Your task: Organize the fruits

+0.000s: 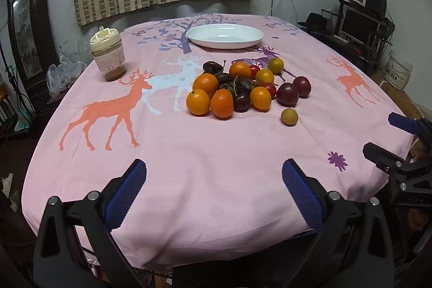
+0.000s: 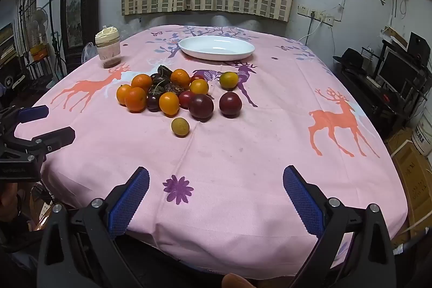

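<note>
A pile of fruit (image 1: 237, 88) lies mid-table: several oranges (image 1: 198, 101), dark plums (image 1: 287, 94), small red fruits and dark dried ones. It also shows in the right wrist view (image 2: 172, 93). One small yellow-green fruit (image 1: 289, 117) (image 2: 180, 127) lies apart, nearest me. A white oval plate (image 1: 224, 36) (image 2: 216, 47) stands empty behind the pile. My left gripper (image 1: 214, 193) is open and empty over the near table edge. My right gripper (image 2: 216, 196) is open and empty too, to the right of the left one; it shows at the left wrist view's right edge (image 1: 391, 136).
A lidded jar (image 1: 108, 57) (image 2: 108, 50) stands at the table's far left. The pink deer-print tablecloth (image 1: 189, 166) covers the table. Curtains hang behind; a monitor and shelves (image 2: 397, 74) stand to the right, boxes (image 2: 415, 174) on the floor.
</note>
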The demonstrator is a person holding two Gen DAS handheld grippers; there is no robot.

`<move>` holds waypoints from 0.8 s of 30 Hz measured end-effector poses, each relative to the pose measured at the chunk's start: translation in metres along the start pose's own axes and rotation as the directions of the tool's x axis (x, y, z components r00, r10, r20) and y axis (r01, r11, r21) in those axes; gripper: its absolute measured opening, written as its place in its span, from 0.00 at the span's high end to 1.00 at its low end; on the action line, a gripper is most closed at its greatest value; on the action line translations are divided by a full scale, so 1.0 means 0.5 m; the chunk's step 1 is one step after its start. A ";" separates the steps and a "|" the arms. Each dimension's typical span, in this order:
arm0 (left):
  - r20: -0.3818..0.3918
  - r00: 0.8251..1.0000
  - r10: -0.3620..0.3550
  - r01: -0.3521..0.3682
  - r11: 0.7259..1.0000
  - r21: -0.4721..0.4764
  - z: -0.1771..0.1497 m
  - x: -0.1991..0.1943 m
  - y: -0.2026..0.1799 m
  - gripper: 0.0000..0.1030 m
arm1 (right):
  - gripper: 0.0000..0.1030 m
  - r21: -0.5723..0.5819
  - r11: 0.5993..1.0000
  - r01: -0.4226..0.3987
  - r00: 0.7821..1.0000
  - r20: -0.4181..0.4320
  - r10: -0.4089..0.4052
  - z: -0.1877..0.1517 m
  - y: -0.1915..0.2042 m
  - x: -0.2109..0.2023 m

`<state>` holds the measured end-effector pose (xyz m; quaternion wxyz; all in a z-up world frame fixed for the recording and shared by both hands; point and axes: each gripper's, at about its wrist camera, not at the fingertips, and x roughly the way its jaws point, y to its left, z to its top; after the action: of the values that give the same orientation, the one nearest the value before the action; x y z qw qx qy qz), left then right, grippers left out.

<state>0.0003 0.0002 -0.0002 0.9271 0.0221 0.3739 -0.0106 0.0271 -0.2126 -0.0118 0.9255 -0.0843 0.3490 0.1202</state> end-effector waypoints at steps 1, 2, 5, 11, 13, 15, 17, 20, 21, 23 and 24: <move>-0.004 1.000 -0.002 0.002 1.000 -0.002 0.000 0.000 0.000 0.04 | 0.04 0.001 1.000 -0.001 1.000 0.000 0.001 0.000 -0.001 0.000; -0.003 1.000 -0.002 0.002 1.000 -0.002 0.000 0.000 0.000 0.04 | 0.04 0.002 1.000 -0.001 1.000 0.001 0.001 0.000 -0.002 0.000; -0.002 1.000 -0.007 0.007 1.000 -0.009 0.000 0.000 0.001 0.04 | 0.04 0.002 1.000 -0.002 1.000 0.000 0.002 0.000 -0.002 0.000; 0.004 1.000 -0.006 0.006 1.000 -0.013 0.000 -0.001 0.002 0.04 | 0.04 0.005 1.000 -0.006 1.000 0.001 0.006 0.000 -0.005 -0.001; 0.003 1.000 -0.004 0.004 1.000 -0.015 0.000 -0.001 0.002 0.04 | 0.04 0.004 1.000 -0.006 1.000 0.002 0.006 0.000 -0.004 -0.002; 0.003 1.000 -0.006 0.006 1.000 -0.016 0.004 -0.006 0.009 0.04 | 0.04 0.006 1.000 -0.006 1.000 0.002 0.006 0.000 -0.003 -0.002; 0.004 1.000 -0.005 0.005 1.000 -0.016 0.004 -0.006 0.010 0.04 | 0.04 0.005 1.000 -0.006 1.000 0.002 0.006 0.000 -0.002 -0.002; 0.003 1.000 -0.005 0.005 1.000 -0.020 0.003 -0.007 0.007 0.04 | 0.04 0.005 1.000 -0.003 1.000 0.001 0.003 0.003 -0.001 0.000; 0.004 1.000 -0.007 0.007 1.000 -0.020 0.001 -0.007 0.004 0.04 | 0.04 0.003 1.000 -0.002 1.000 0.001 0.002 0.001 0.003 -0.003; 0.004 1.000 -0.007 0.007 1.000 -0.020 0.001 -0.008 0.000 0.04 | 0.04 0.005 1.000 -0.004 1.000 0.000 0.004 0.001 0.002 -0.003; 0.004 1.000 -0.007 0.007 1.000 -0.019 0.001 -0.007 0.000 0.04 | 0.04 0.005 1.000 -0.004 1.000 0.002 0.004 0.001 0.001 -0.004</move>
<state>-0.0020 0.0004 0.0026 0.9280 0.0118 0.3722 -0.0106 0.0259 -0.2121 -0.0103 0.9257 -0.0813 0.3488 0.1215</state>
